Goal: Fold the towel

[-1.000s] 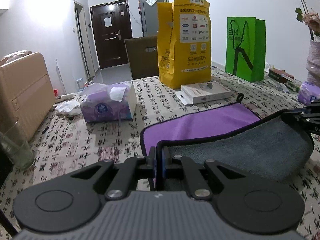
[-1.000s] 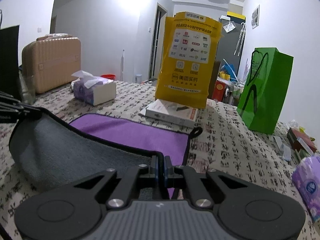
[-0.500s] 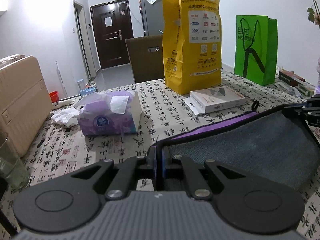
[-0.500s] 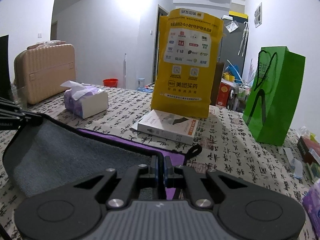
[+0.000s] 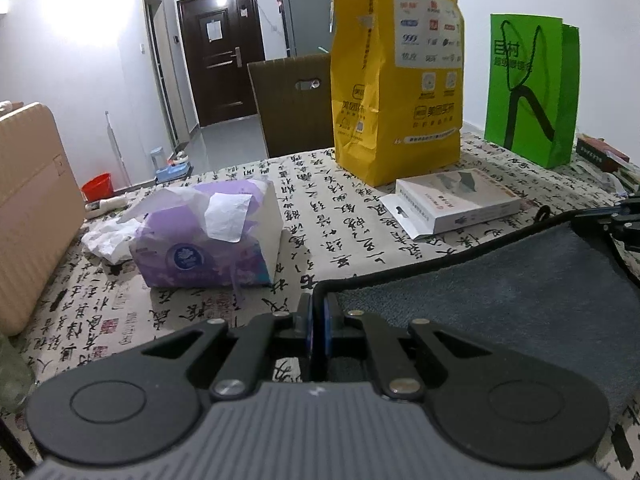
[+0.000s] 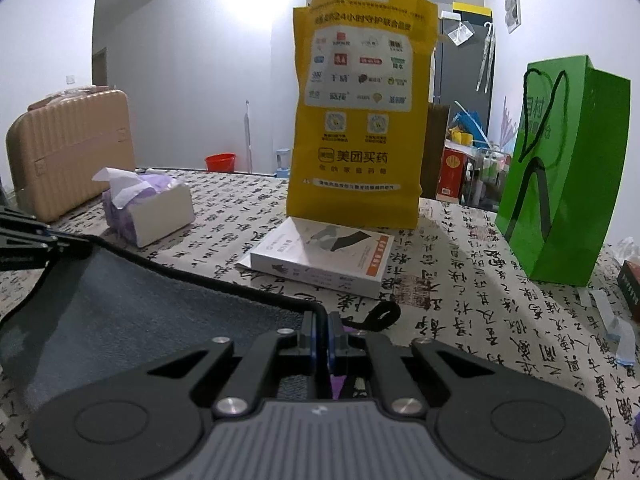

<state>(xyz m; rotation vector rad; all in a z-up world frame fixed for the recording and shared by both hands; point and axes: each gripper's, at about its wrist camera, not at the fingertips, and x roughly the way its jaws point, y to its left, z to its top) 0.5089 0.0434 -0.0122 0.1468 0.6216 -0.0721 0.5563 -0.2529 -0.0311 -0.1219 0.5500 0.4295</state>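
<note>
The towel [image 5: 500, 304] is grey on the upturned side with a black hem, purple on the other side. My left gripper [image 5: 318, 320] is shut on its left corner. My right gripper [image 6: 320, 336] is shut on the right corner, next to the black hanging loop [image 6: 384, 314]. The held edge stretches between the two grippers and the grey side [image 6: 140, 320] covers the purple half below. A sliver of purple [image 6: 338, 386] shows under the right gripper. The right gripper's tip also shows at the right edge of the left wrist view [image 5: 616, 224].
A purple tissue pack [image 5: 208, 240] lies left of the towel. A white box [image 5: 456, 204], a tall yellow bag [image 5: 396, 72] and a green bag [image 5: 532, 88] stand beyond the towel. A tan suitcase [image 6: 68, 152] sits at the far left on the patterned tablecloth [image 6: 460, 280].
Both grippers have carried the held edge forward over the towel. The purple side, open a second ago, is now almost fully covered by the grey side.
</note>
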